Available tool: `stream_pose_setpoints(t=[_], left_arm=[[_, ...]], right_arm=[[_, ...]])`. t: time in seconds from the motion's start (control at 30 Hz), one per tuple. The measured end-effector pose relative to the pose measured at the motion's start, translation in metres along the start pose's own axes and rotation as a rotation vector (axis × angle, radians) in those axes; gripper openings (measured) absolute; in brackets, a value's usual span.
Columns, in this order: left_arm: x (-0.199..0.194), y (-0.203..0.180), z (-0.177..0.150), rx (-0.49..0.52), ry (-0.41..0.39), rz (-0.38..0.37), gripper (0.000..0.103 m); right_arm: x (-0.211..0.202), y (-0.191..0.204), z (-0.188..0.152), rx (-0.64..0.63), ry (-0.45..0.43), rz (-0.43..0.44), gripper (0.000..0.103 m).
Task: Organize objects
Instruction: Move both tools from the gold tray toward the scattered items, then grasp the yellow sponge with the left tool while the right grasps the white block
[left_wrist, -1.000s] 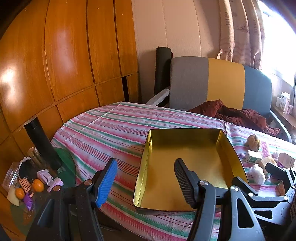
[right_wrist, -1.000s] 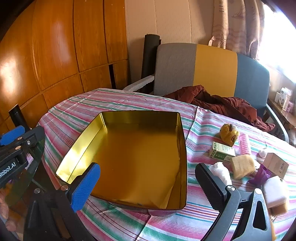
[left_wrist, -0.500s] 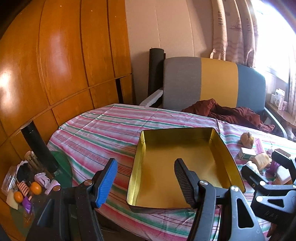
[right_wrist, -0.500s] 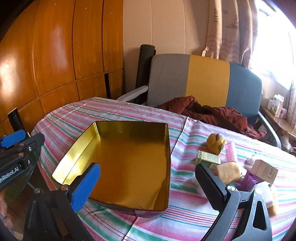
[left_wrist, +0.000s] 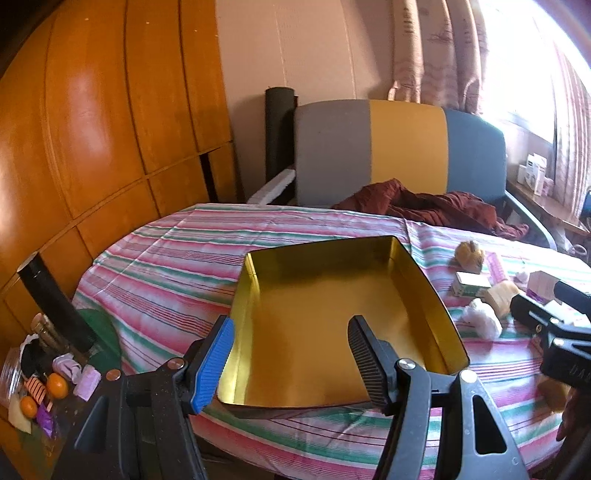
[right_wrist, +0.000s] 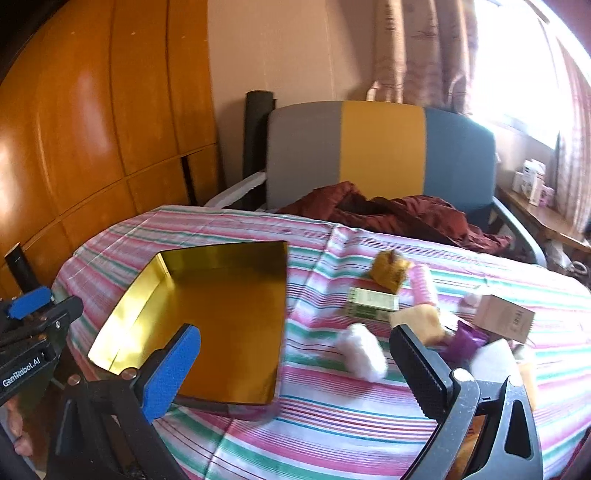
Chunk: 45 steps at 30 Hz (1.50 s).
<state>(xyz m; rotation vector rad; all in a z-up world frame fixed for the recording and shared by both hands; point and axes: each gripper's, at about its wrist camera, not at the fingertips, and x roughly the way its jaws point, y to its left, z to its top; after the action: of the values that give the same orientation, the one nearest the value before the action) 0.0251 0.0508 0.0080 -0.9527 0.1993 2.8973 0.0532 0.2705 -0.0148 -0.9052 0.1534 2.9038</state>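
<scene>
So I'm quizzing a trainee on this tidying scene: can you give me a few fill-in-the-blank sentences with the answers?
1. The gold tin on the striped cloth holds ____ objects.
2. The fluffy white item lies to the ____ of the tin in the right wrist view.
3. Nothing sits between the fingers of the right gripper, so it is ____.
4. Behind the table stands a chair draped with a ____ garment.

Answers: no; right; open; dark red

Tin tray (right_wrist: 207, 317) sits on the table (right_wrist: 332, 417), centre-left of the right wrist frame. Small items lie right of it: plush toy (right_wrist: 389, 269), carton (right_wrist: 373, 303), box (right_wrist: 504, 317). Chair (right_wrist: 380, 155) stands behind, upper centre.
</scene>
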Motion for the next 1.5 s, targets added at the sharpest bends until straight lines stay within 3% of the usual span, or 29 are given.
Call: stream_pose_setpoints(t=[0.3, 0.4, 0.47, 0.57, 0.6, 0.77, 0.93, 1.2, 1.27, 1.5], left_arm=[[0.005, -0.017, -0.003, 0.049, 0.026, -0.058, 0.065], [0.008, -0.021, -0.003, 0.06, 0.038, -0.12, 0.065], [0.009, -0.023, -0.005, 0.064, 0.048, -0.222, 0.065], [0.011, -0.027, -0.005, 0.039, 0.087, -0.456, 0.065], [0.012, -0.031, -0.005, 0.049, 0.093, -0.482, 0.065], [0.008, -0.065, -0.003, 0.165, 0.077, -0.576, 0.065], [0.029, -0.102, -0.001, 0.18, 0.22, -0.728, 0.065], [0.022, -0.197, -0.014, 0.369, 0.318, -0.958, 0.066], [0.017, -0.219, -0.019, 0.42, 0.346, -0.99, 0.076], [0.001, -0.288, -0.05, 0.638, 0.34, -1.058, 0.092]], right_arm=[[-0.003, -0.029, -0.005, 0.048, 0.018, -0.049, 0.103], [-0.005, -0.037, -0.008, 0.054, 0.024, -0.068, 0.103], [-0.007, -0.044, -0.011, 0.065, 0.033, -0.082, 0.103], [-0.011, -0.059, -0.017, 0.088, 0.053, -0.108, 0.103], [-0.013, -0.066, -0.019, 0.102, 0.064, -0.117, 0.103], [-0.037, -0.114, -0.034, 0.193, 0.092, -0.194, 0.103], [-0.069, -0.168, -0.053, 0.297, 0.121, -0.313, 0.103], [-0.105, -0.237, -0.089, 0.501, 0.152, -0.396, 0.103], [-0.109, -0.242, -0.092, 0.513, 0.153, -0.404, 0.103], [-0.111, -0.252, -0.097, 0.528, 0.157, -0.379, 0.103]])
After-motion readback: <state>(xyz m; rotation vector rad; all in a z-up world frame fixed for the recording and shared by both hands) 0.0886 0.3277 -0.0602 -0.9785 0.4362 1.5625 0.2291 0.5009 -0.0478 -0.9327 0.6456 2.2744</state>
